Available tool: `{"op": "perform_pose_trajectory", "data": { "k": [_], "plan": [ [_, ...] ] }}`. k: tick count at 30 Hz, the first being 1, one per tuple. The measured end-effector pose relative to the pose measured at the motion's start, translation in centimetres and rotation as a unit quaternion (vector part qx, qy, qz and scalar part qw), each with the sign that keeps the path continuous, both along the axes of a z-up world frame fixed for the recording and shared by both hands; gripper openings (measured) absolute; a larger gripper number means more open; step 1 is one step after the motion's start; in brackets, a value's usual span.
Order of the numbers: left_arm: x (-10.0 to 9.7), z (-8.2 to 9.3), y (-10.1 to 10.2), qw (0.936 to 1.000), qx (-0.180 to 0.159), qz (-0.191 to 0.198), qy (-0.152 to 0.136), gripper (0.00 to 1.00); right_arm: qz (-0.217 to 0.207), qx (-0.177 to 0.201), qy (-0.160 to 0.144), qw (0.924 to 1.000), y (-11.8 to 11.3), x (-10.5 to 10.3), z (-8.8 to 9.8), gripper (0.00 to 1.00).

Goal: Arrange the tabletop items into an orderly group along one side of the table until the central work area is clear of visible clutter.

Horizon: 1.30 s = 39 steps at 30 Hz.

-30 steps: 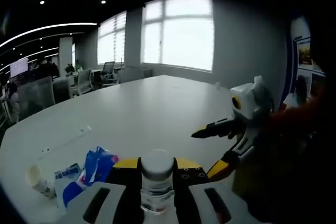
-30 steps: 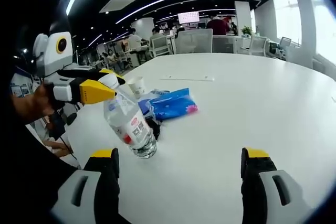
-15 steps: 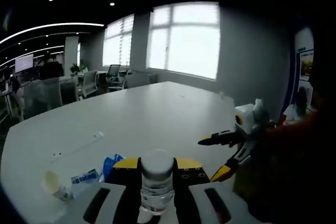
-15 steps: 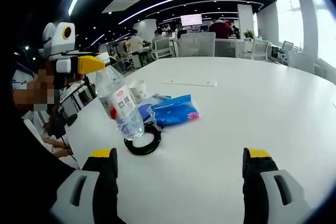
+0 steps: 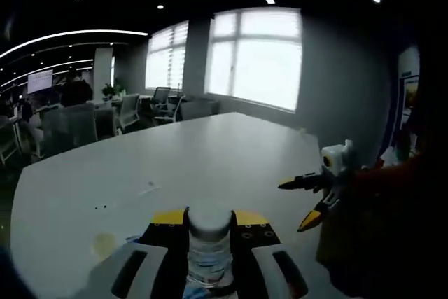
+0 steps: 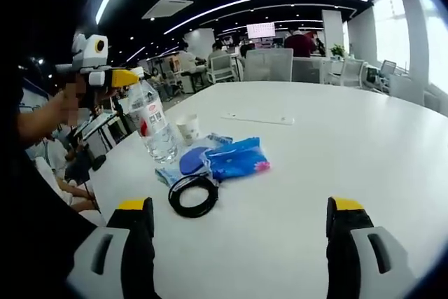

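Note:
My left gripper (image 5: 210,216) is shut on the neck of a clear water bottle (image 5: 208,246) with a white cap. In the right gripper view the left gripper (image 6: 105,77) holds that bottle (image 6: 155,129) upright at the table's left edge, just left of a paper cup (image 6: 187,129). Blue packets (image 6: 234,158) lie beside the cup, and a black cable coil (image 6: 192,195) lies in front of them. My right gripper (image 6: 238,209) stands open over bare table, nearer than the coil. It also shows from the side (image 5: 294,206), jaws apart.
A thin white strip (image 6: 260,119) lies further out on the white table (image 6: 336,145). Office chairs (image 6: 269,63) and people sit beyond the far edge. A blurred paper cup (image 5: 104,244) shows low on the left in the left gripper view.
The left gripper has lifted the bottle off the black coil and carried it back to the table edge beside the cup. The coil now lies uncovered. The right gripper stayed open.

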<state>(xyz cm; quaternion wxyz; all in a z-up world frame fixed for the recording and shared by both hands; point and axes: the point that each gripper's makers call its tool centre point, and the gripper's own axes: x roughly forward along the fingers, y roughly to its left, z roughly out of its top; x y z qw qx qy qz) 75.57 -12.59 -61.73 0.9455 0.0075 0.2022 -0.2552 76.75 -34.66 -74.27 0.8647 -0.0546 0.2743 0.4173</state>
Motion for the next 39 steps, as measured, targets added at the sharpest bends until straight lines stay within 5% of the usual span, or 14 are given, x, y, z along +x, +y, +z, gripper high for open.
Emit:
{"op": "perform_pose_trajectory", "data": {
  "k": [17,28,39],
  "plan": [
    [1.7,2.4,9.5,0.9993,0.015,0.033,-0.008,0.18,0.009,0.01,0.006,0.9999,0.7,0.9,1.0,1.0],
    [3.4,1.2,15.5,0.9989,0.027,0.037,-0.01,0.18,0.0,0.004,0.016,0.9999,0.7,1.0,0.3,1.0],
    [4.9,-1.7,17.9,0.9983,0.051,0.027,0.01,0.18,-0.013,0.005,0.016,0.9998,0.8,1.5,0.2,1.0]
  ]
}}
